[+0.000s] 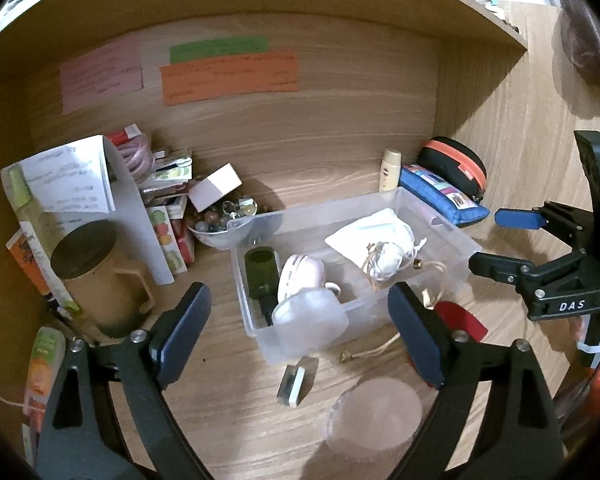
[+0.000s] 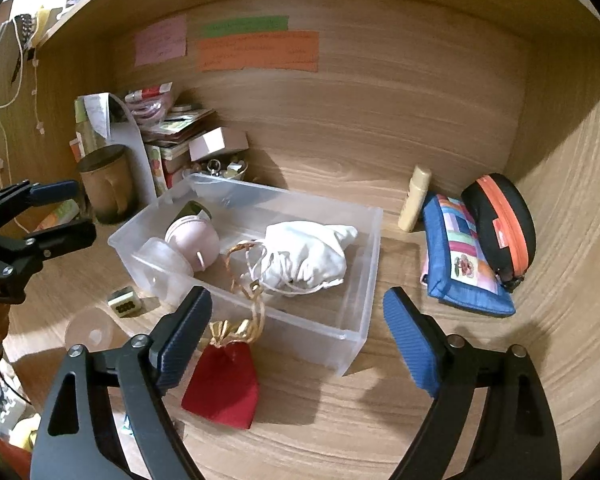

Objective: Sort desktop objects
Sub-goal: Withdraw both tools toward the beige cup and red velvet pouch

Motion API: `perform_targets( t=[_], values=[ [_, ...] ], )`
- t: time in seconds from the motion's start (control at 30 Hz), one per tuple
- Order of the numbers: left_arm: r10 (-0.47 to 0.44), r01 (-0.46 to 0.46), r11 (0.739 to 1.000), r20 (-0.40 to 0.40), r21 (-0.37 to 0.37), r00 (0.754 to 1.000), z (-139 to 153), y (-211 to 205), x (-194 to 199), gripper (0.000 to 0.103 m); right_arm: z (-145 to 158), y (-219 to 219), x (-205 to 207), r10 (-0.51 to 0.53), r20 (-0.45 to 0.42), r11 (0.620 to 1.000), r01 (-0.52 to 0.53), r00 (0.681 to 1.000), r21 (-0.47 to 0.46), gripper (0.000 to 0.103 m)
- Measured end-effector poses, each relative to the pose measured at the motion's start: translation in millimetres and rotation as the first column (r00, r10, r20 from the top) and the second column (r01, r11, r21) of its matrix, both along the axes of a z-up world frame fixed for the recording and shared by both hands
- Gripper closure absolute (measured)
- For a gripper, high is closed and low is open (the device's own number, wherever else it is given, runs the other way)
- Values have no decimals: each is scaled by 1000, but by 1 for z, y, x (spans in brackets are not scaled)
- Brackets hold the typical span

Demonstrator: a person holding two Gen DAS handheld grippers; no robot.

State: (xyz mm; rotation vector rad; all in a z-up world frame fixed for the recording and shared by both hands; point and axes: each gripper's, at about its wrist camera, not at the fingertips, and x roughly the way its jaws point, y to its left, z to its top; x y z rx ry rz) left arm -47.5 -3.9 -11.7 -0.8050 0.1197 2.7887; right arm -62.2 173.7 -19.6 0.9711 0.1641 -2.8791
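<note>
left claw (image 1: pixel 300 336) released | right claw (image 2: pixel 298 336) released | white pouch (image 2: pixel 306 256) in clear bin (image 2: pixel 364 264)

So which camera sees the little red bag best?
The right wrist view: the red bag lies whole on the desk in front of the clear box, gold tie showing. In the left wrist view only a red sliver peeks out behind a finger.

Clear bin (image 2: pixel 364 280) with white pouch (image 2: pixel 308 256); red pouch (image 2: pixel 224 388) beside it.
</note>
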Motion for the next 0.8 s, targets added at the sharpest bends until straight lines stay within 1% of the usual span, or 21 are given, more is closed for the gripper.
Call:
perform_targets(
  t=[0.13,0.23,0.63,0.8],
  values=[
    [5,-6,1000,-6,-23,1000,-5,-2,8,10,-4,-5,4,-4,11,1000,4,1000,7,17],
    [3,-3,1000,2,-26,1000,-11,-3,12,10,-8,-9,6,-9,26,1000,8,1000,10,17],
    [-39,37,998,36,42,999,-25,-4,36,9,-26,-19,18,-30,87,999,27,996,32,17],
    [-51,50,998,46,35,998,-33,1,43,9,-36,-18,19,-41,119,999,37,992,37,17]
  ],
)
